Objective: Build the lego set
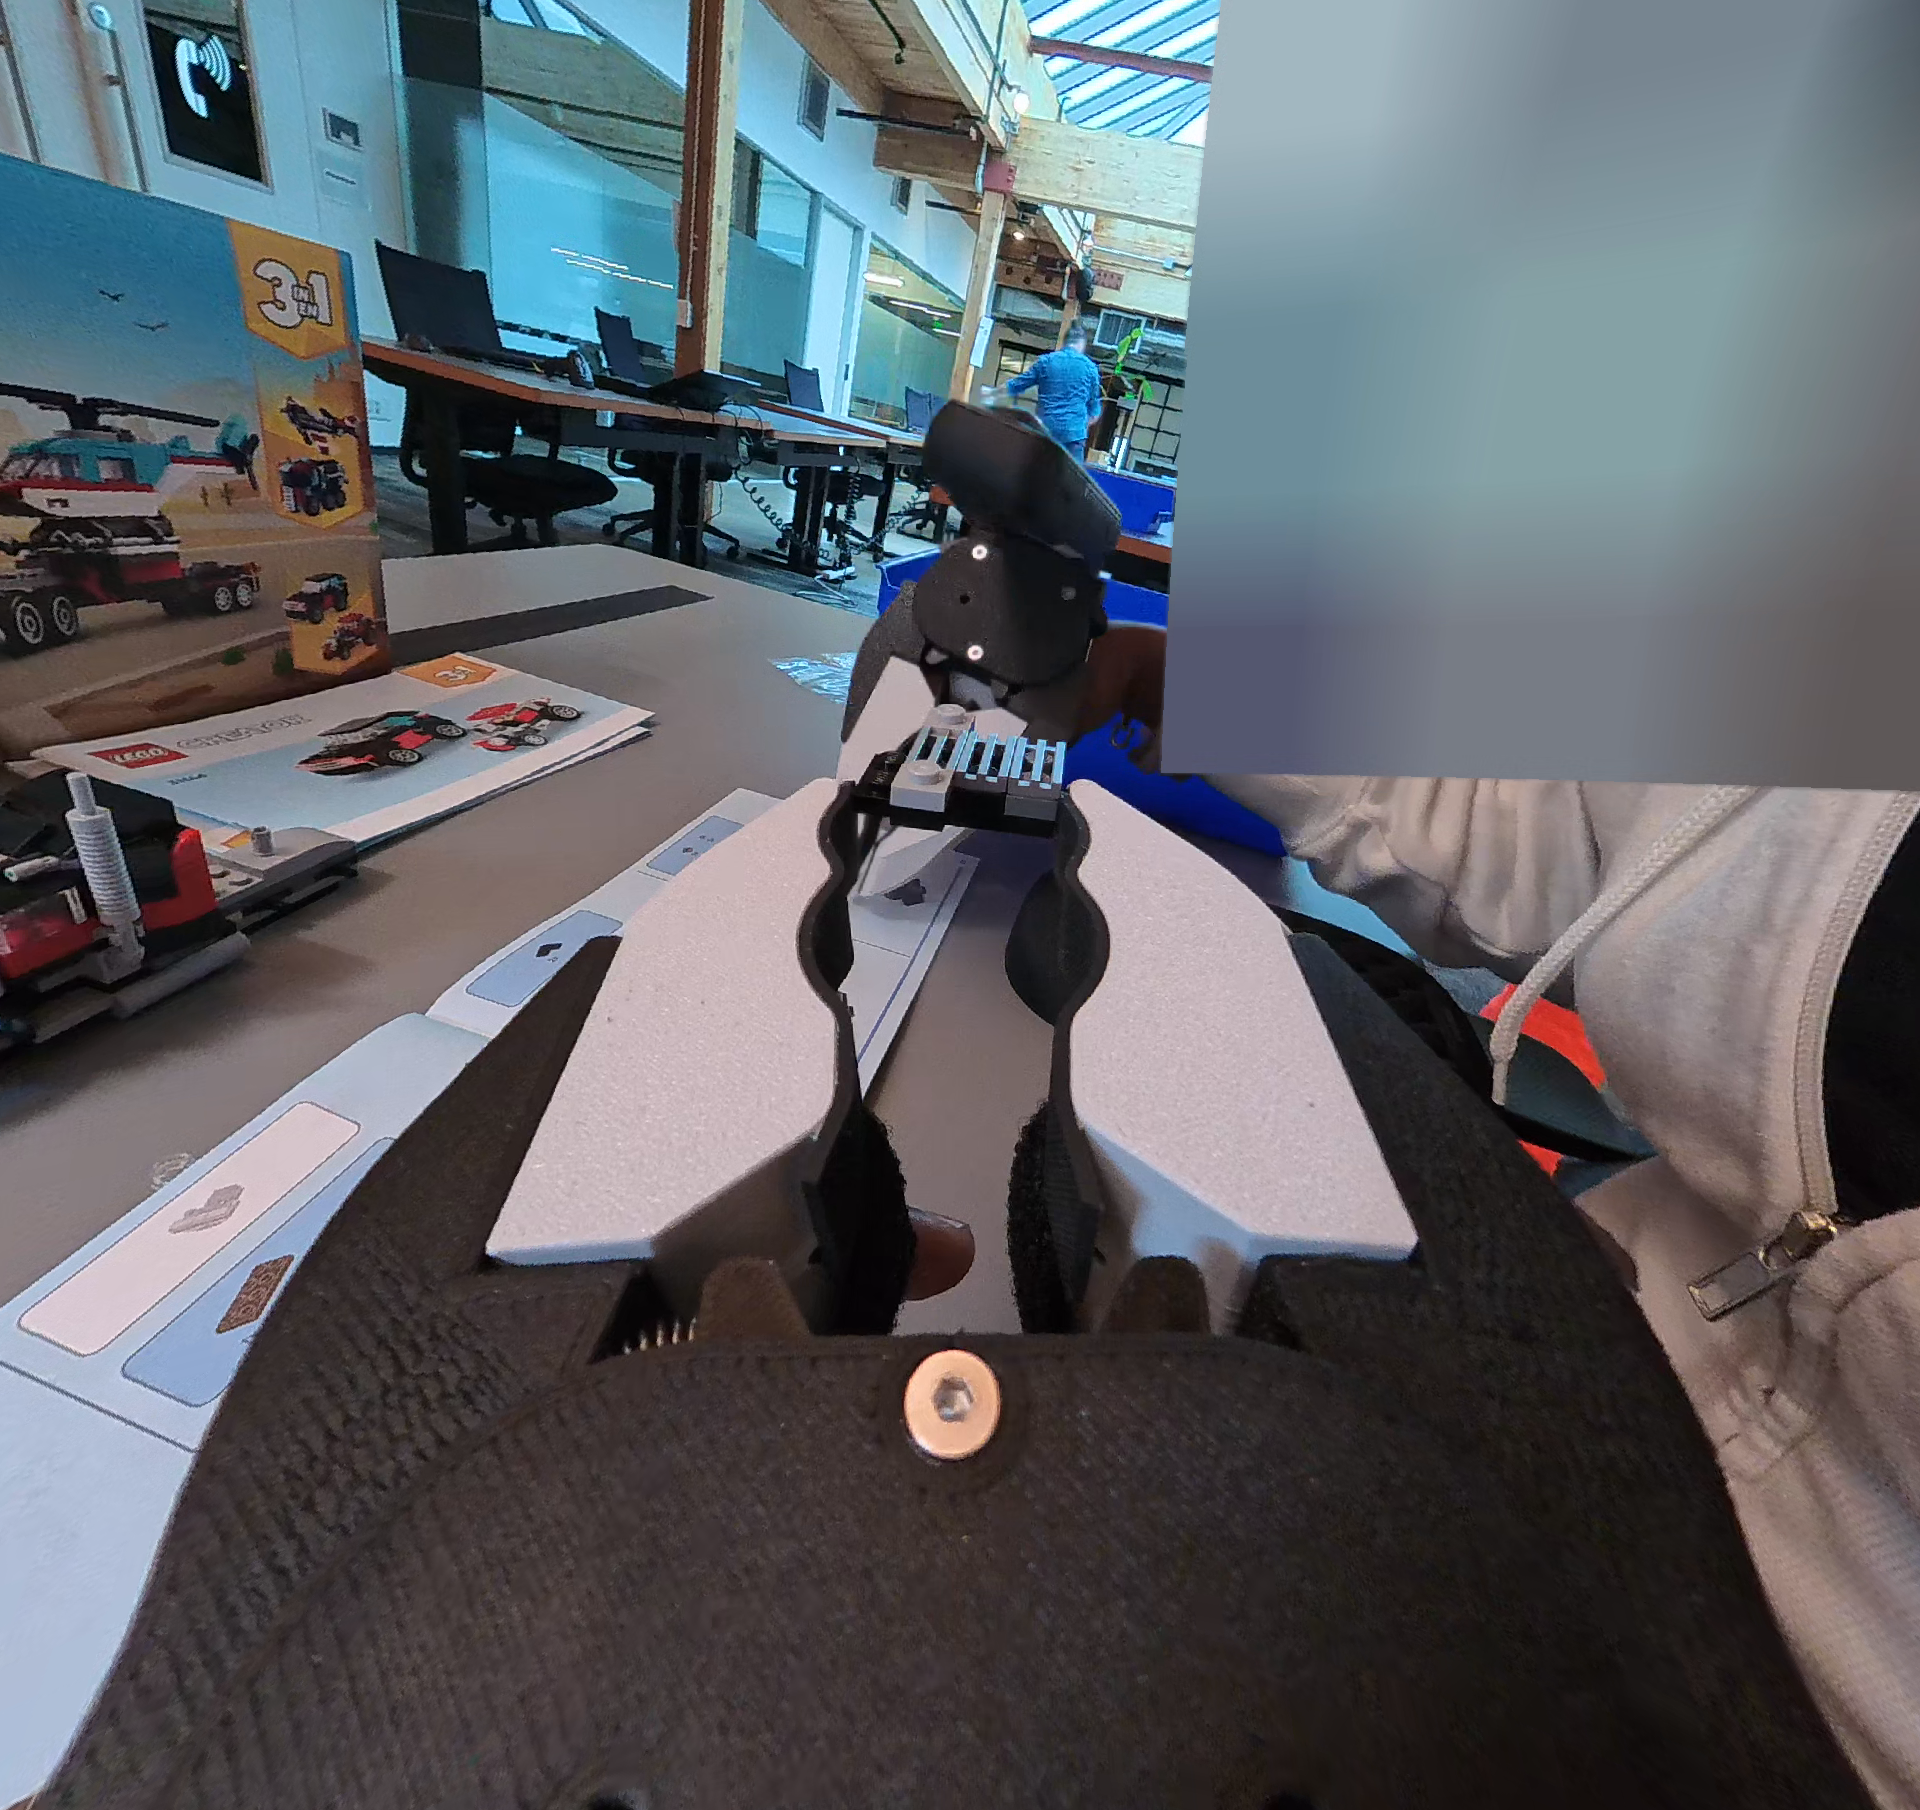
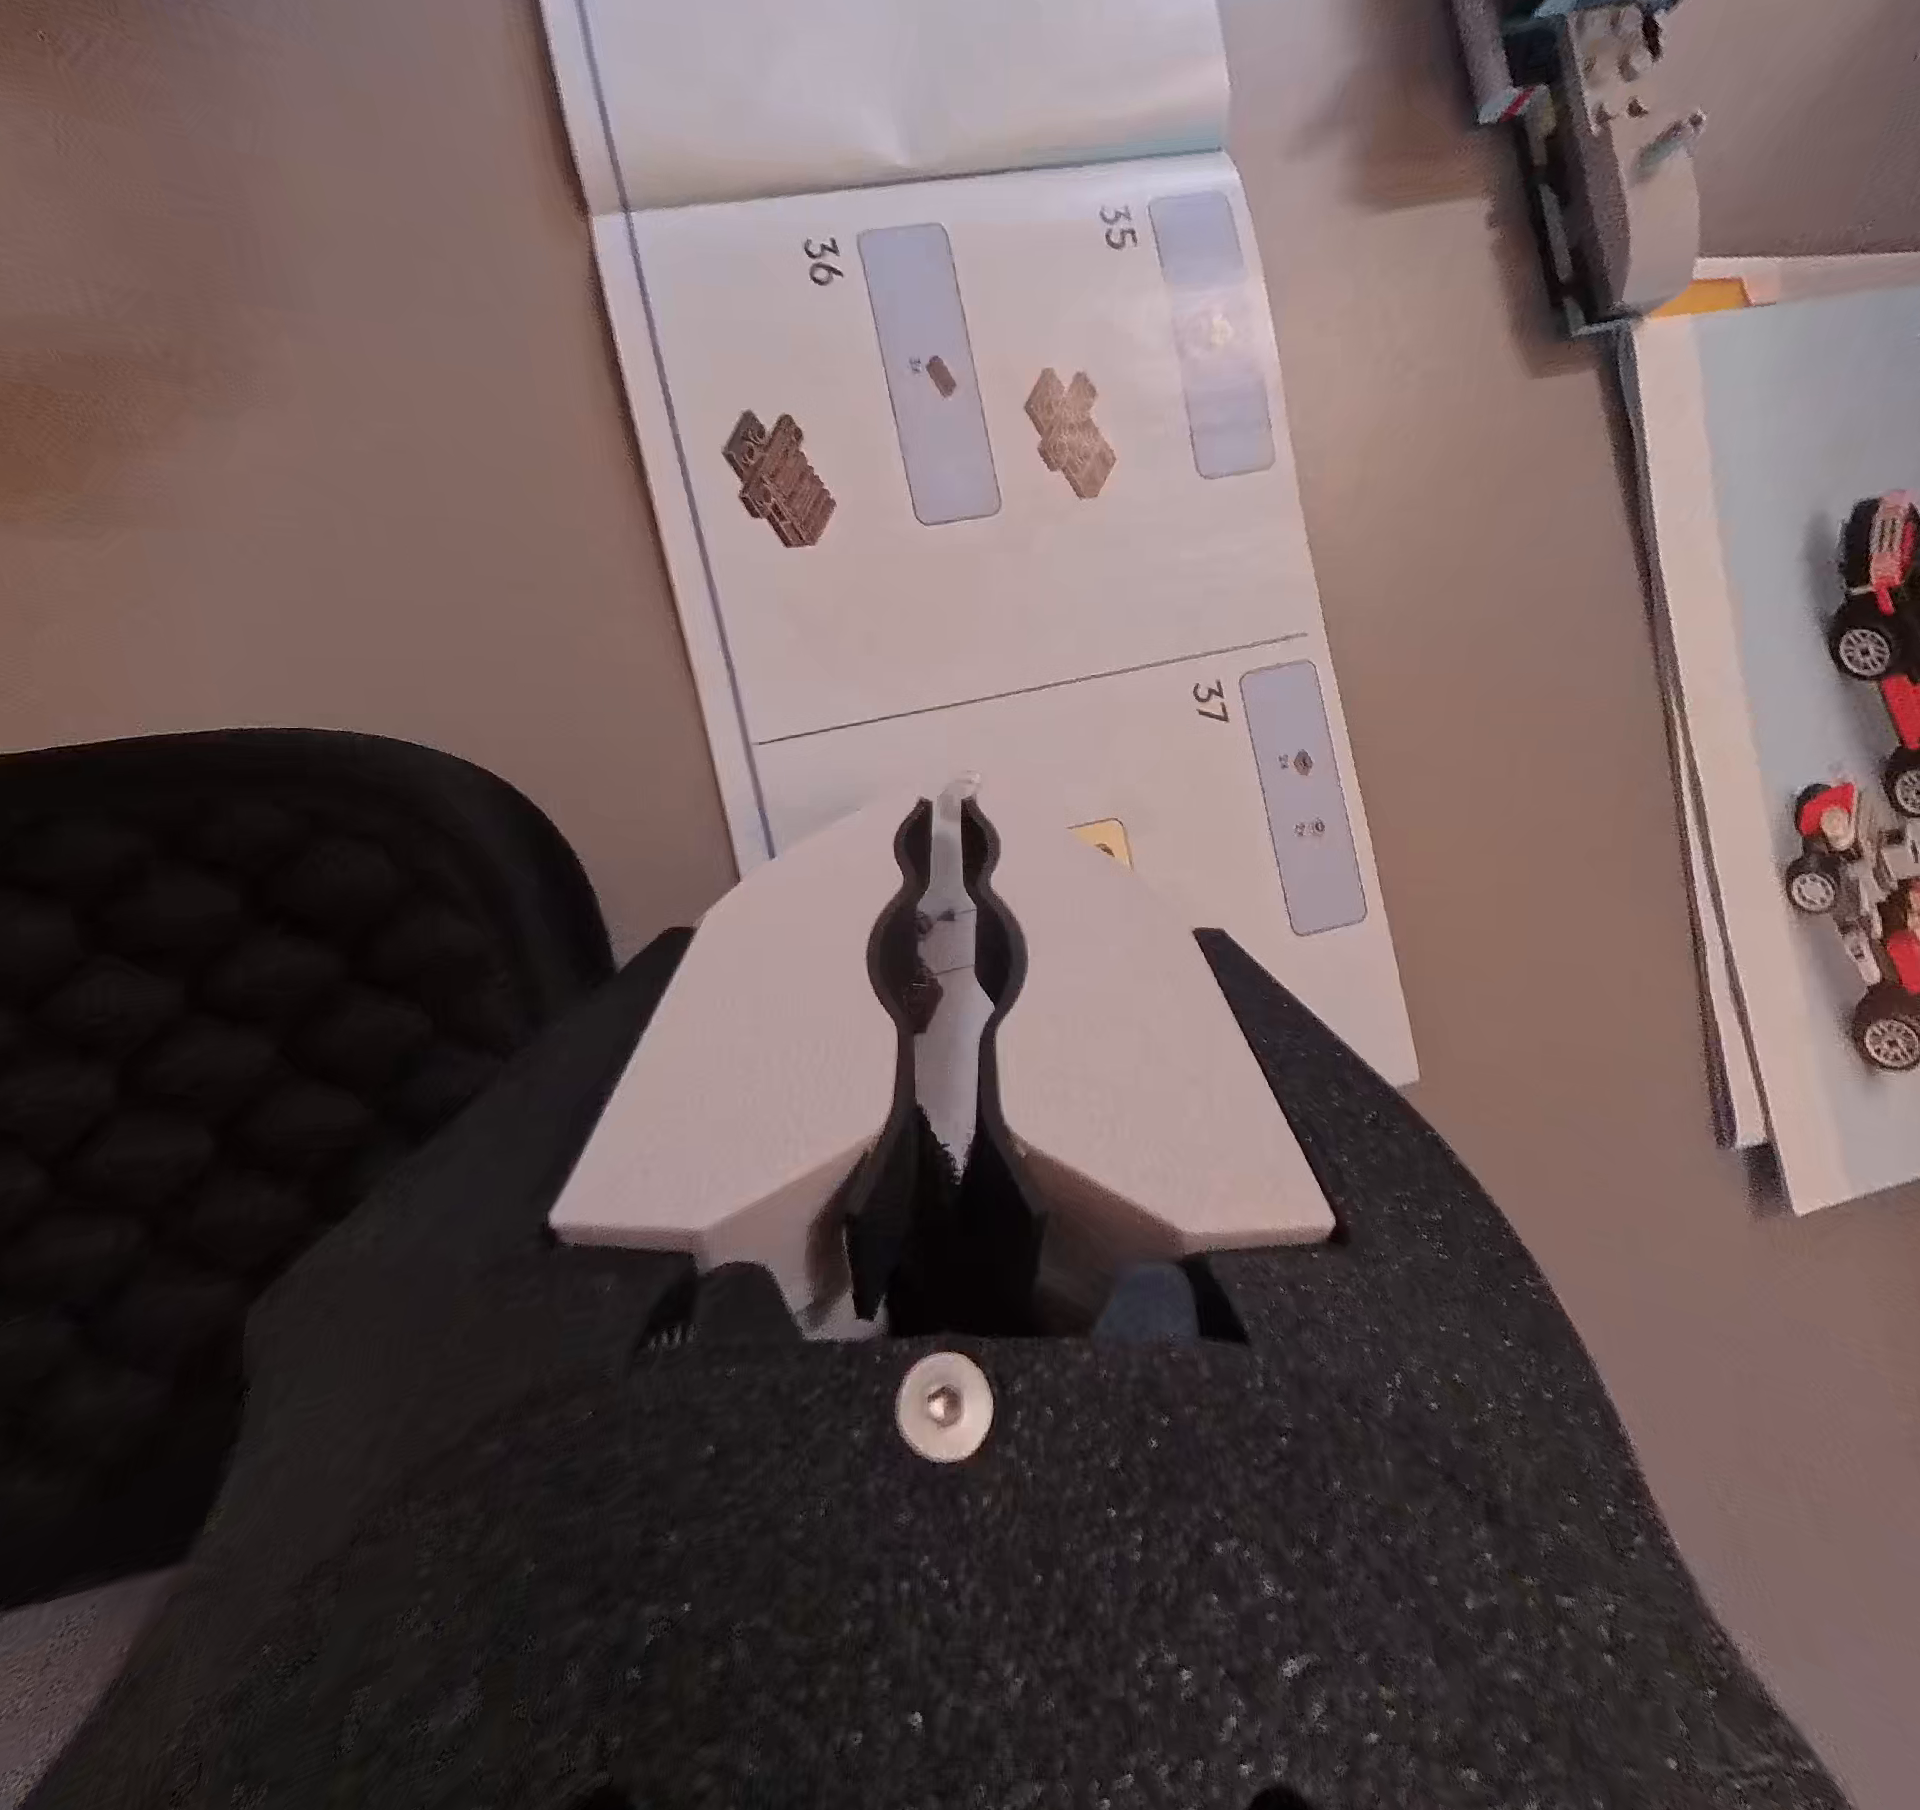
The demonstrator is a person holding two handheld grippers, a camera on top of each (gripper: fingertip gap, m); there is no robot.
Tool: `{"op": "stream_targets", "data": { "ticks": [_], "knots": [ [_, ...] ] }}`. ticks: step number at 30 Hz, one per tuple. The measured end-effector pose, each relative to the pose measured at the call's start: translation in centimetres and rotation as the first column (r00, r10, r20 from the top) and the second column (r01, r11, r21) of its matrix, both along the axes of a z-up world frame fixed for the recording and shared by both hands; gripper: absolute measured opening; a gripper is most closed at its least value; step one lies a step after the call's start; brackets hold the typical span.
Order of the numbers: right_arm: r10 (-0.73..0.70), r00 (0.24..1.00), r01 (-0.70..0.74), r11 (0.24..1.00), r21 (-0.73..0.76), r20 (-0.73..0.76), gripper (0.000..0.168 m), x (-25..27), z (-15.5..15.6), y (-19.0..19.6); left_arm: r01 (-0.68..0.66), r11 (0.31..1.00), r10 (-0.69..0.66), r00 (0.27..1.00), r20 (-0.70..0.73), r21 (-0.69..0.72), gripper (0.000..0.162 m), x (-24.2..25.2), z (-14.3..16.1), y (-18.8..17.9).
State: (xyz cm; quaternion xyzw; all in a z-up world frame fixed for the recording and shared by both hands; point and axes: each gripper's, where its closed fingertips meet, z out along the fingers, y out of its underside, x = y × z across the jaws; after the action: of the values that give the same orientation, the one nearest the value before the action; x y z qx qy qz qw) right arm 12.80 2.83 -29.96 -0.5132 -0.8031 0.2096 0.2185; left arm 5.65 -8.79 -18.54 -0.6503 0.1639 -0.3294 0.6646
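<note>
The left hand-held gripper (image 1: 961,804) was raised above the table (image 1: 644,607), its fingertips pinching a small black-and-grey lego assembly (image 1: 966,773) held level. Just beyond, the right hand-held gripper (image 1: 961,695) pointed steeply down over that assembly, nearly closed on a small pale piece (image 2: 954,825). Farther left lay the open instruction booklet (image 2: 987,513), the partly built truck (image 1: 114,887) and the set's box (image 1: 177,451).
</note>
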Motion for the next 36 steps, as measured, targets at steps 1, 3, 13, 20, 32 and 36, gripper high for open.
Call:
{"op": "stream_targets", "data": {
  "ticks": [1, 3, 13, 20, 32, 36],
  "knots": [
    [-0.008, 1.000, 0.008, 1.000, 0.009, -0.008, 0.006, 0.0, -0.1, 0.2, 0.001, 1.000, -0.001, 1.000, -0.001, 0.000, 0.036, 0.0, 0.0, 0.0],
    [-0.011, 0.999, 0.011, 1.000, -0.006, -0.034, 0.006, -0.4, 0.1, 0.2, 0.002, 1.000, -0.002, 1.000, -0.005, -0.001, 0.036, 0.1, 0.0, 0.0],
    [0.023, 1.000, -0.023, 1.000, 0.010, -0.015, 0.005, -1.2, -0.3, 0.1, -0.002, 1.000, 0.002, 1.000, -0.002, 0.000, 0.036, 0.0, 0.0, 0.0],
    [0.029, 0.999, -0.029, 0.999, 0.021, -0.033, 0.005, -1.4, 0.1, 0.3, -0.001, 1.000, 0.001, 1.000, -0.001, 0.001, 0.036, 0.0, 0.0, 0.0],
    [0.010, 0.995, -0.006, 0.999, -0.033, 0.096, 0.006, -0.4, -0.1, 0.8, 0.007, 1.000, -0.007, 0.999, -0.036, 0.003, 0.036, 0.4, -0.2, -0.1],
    [-0.093, 0.992, 0.093, 0.996, 0.004, 0.081, 0.008, 0.7, 1.1, 2.1, 0.009, 1.000, -0.008, 0.999, -0.031, 0.006, 0.036, 0.3, -0.1, -0.1]
  ]
}}
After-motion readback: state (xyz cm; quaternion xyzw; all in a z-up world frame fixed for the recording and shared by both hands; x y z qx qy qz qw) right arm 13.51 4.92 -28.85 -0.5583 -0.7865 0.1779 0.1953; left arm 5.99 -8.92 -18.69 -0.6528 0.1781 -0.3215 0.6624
